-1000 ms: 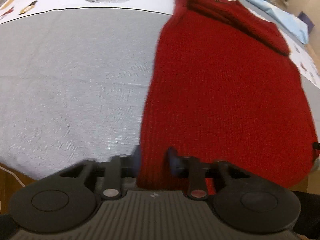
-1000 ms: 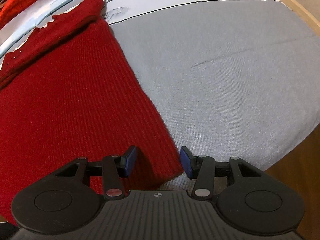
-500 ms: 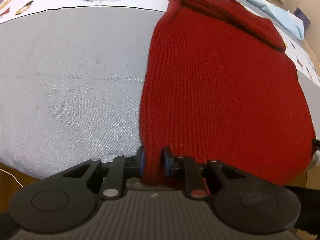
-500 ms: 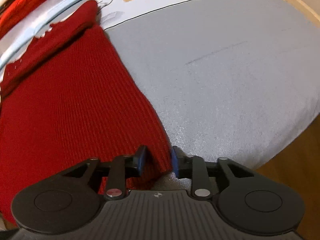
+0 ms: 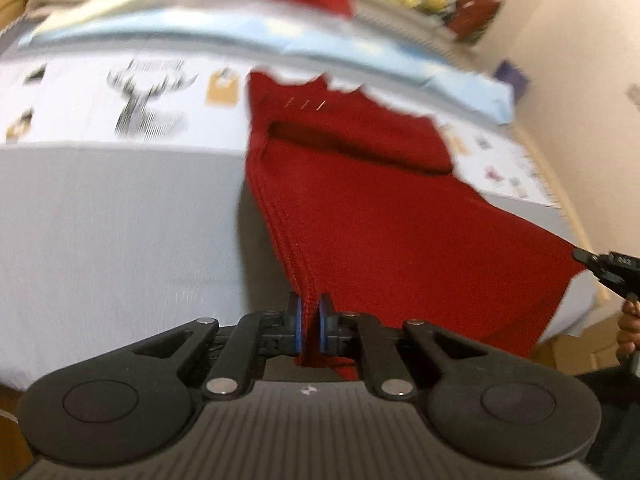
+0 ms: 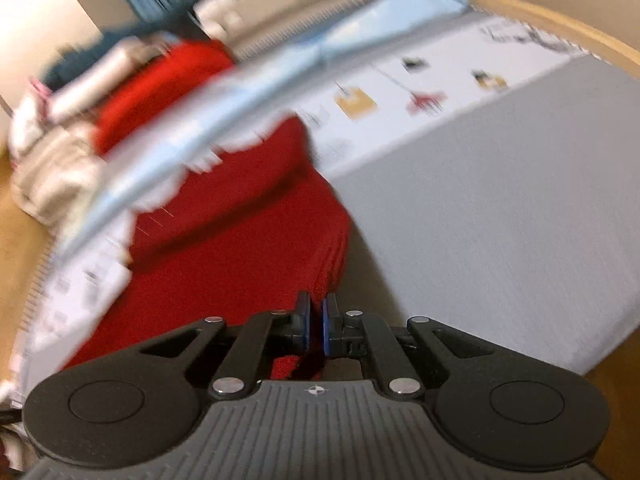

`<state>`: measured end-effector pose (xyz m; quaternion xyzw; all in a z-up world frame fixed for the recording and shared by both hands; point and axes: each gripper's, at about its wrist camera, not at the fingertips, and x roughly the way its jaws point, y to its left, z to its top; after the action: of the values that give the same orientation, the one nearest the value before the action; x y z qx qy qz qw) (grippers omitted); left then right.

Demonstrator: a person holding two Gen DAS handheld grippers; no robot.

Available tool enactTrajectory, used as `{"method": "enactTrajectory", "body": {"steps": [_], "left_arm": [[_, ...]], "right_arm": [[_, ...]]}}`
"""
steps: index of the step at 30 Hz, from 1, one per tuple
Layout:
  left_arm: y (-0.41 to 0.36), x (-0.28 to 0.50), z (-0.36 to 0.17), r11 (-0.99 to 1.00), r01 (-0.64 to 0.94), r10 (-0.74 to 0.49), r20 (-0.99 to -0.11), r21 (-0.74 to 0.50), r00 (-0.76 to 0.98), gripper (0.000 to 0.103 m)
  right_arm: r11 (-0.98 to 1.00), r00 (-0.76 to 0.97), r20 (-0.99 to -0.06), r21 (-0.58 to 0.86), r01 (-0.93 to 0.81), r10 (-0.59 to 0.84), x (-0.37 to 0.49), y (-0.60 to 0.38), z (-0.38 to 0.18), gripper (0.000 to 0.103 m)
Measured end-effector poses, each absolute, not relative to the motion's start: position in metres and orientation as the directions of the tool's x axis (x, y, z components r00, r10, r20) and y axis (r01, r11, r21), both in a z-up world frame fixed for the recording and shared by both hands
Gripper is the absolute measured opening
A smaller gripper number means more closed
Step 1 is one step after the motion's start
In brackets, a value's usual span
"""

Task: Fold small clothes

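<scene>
A red knit garment (image 5: 360, 208) lies on the grey cloth-covered table (image 5: 120, 232), its near hem lifted off the surface. My left gripper (image 5: 309, 324) is shut on the hem's left corner. My right gripper (image 6: 315, 326) is shut on the hem's right corner; the garment (image 6: 224, 272) stretches away from it. The right gripper's tip (image 5: 600, 264) shows at the right edge of the left wrist view, holding the far corner. The far end of the garment is folded over itself and rests on the table.
A printed white cloth with a deer picture (image 5: 148, 96) and a pale blue strip (image 5: 280, 40) lie beyond the garment. A pile of other clothes, red and beige (image 6: 80, 128), sits at the back. The table's wooden edge (image 6: 560, 24) curves at right.
Both grippers closed on the near hem corners and lifted them; both views now tilt up and show the back of the room. The garment's near part has risen off the table.
</scene>
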<state>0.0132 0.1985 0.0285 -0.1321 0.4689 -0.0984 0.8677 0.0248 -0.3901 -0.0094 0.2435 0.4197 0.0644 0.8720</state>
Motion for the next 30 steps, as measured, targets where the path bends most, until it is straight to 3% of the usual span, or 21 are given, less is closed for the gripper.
{"method": "enactTrajectory", "body": {"steps": [7, 10, 14, 20, 23, 24, 26, 28, 29, 30], "left_arm": [[0.236, -0.047, 0.106, 0.872, 0.110, -0.434, -0.652, -0.476, 0.622, 0.005], [0.254, -0.055, 0.116, 0.860, 0.074, -0.432, -0.641, -0.506, 0.635, 0.005], [0.269, -0.010, 0.095, 0.851, -0.019, -0.405, -0.678, -0.525, 0.613, 0.005], [0.283, 0.126, 0.026, 0.823, -0.166, -0.360, -0.726, -0.543, 0.586, 0.008], [0.297, 0.165, -0.003, 0.772, -0.305, -0.300, -0.742, -0.558, 0.600, 0.027], [0.297, 0.170, -0.007, 0.781, -0.311, -0.279, -0.748, -0.541, 0.602, 0.038], [0.287, 0.183, -0.020, 0.820, -0.295, -0.259, -0.777, -0.491, 0.574, 0.044], [0.275, 0.191, -0.039, 0.841, -0.265, -0.294, -0.808, -0.472, 0.510, 0.057], [0.271, 0.193, -0.048, 0.844, -0.261, -0.303, -0.819, -0.468, 0.487, 0.059], [0.269, 0.194, -0.060, 0.850, -0.264, -0.304, -0.835, -0.455, 0.460, 0.060]], "right_arm": [[0.811, 0.742, -0.532, 0.585, -0.027, 0.409, -0.024, -0.415, 0.071, 0.004], [0.784, 0.758, -0.496, 0.620, -0.032, 0.423, -0.043, -0.429, 0.096, 0.004], [0.769, 0.736, -0.537, 0.639, 0.034, 0.413, -0.032, -0.435, 0.093, 0.004], [0.778, 0.673, -0.657, 0.598, 0.192, 0.340, 0.074, -0.422, 0.038, 0.005], [0.774, 0.697, -0.661, 0.584, 0.244, 0.279, 0.132, -0.419, 0.007, 0.006], [0.786, 0.700, -0.676, 0.554, 0.276, 0.231, 0.146, -0.419, -0.004, 0.009], [0.817, 0.697, -0.697, 0.494, 0.297, 0.169, 0.161, -0.415, -0.027, 0.010], [0.827, 0.638, -0.744, 0.476, 0.299, 0.197, 0.167, -0.408, -0.058, 0.013], [0.818, 0.594, -0.766, 0.493, 0.297, 0.246, 0.170, -0.405, -0.073, 0.015], [0.809, 0.582, -0.760, 0.519, 0.275, 0.289, 0.170, -0.403, -0.085, 0.026]]}}
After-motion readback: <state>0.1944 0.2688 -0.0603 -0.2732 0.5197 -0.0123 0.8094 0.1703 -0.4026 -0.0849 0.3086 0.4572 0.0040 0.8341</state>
